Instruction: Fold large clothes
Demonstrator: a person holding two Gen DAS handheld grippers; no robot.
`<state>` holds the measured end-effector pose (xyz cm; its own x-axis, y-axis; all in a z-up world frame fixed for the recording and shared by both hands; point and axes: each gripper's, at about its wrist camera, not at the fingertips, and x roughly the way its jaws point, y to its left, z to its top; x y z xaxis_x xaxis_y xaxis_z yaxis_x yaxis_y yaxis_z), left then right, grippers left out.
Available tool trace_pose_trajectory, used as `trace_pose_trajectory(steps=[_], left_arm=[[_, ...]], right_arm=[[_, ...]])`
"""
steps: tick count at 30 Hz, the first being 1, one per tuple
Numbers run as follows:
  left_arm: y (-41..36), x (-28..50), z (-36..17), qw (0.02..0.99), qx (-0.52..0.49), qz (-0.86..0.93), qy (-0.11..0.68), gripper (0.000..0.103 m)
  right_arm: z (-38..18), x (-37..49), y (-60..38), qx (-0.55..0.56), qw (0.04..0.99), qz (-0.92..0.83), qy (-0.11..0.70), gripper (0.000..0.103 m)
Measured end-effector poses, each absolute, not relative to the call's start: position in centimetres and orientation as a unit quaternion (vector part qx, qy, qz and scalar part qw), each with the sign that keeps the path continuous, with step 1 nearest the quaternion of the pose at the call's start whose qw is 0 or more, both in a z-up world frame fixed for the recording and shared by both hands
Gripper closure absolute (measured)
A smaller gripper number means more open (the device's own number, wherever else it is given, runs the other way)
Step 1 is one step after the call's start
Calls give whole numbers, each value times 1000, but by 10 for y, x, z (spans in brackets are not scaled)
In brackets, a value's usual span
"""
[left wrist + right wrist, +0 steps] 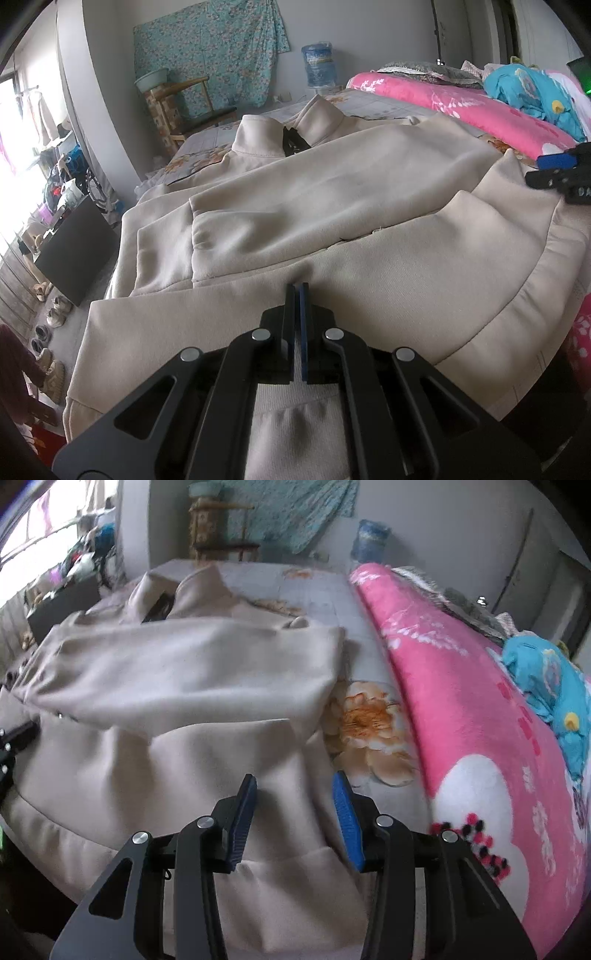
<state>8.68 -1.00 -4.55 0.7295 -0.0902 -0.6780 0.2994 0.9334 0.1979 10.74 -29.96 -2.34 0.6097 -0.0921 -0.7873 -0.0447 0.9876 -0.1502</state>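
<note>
The bed (332,590) carries a beige jacket (332,192) spread flat, collar (266,136) at the far end from both grippers and hem nearest them, so its long axis runs straight away from the jaws. Both sleeves look already laid across the chest, so the next fold is probably hem toward collar.

The left gripper (298,295) sits low over the hem band near the jacket's middle, jaws clenched together. A small pucker of cloth rises just ahead of the tips, but whether any fabric is pinched between them cannot be told, since the pads meet with no visible gap.

The right gripper (295,805) hangs over the jacket's right edge, jaws released and partly spread. The left finger (243,812) is over the cloth and the right finger (345,812) is about at the side edge, where the flowered sheet (369,720) begins; nothing is pressed between them. It is the nearer one to the right hem corner.

The right view is smeared, so the exact hem edge below the jaws is hard to make out. The near hem is cut off behind both gripper bodies, and the pink quilt (461,720) lies just to the right.
</note>
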Motion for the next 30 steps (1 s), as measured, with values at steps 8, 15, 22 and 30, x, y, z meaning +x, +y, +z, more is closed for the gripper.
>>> trace_pose_trajectory(steps=[8, 15, 22, 30], left_arm=[[-9, 86, -47, 918, 154, -107, 350, 101], [-9, 84, -46, 917, 160, -108, 348, 101], [-7, 84, -45, 919, 155, -107, 347, 101], [-7, 83, -45, 919, 149, -108, 348, 101]], right_arm=[[0, 88, -306, -49, 922, -39, 383, 97], [-33, 106, -317, -47, 905, -49, 419, 91], [21, 75, -317, -25, 935, -55, 351, 70], [-5, 82, -226, -9, 909, 151, 389, 70]])
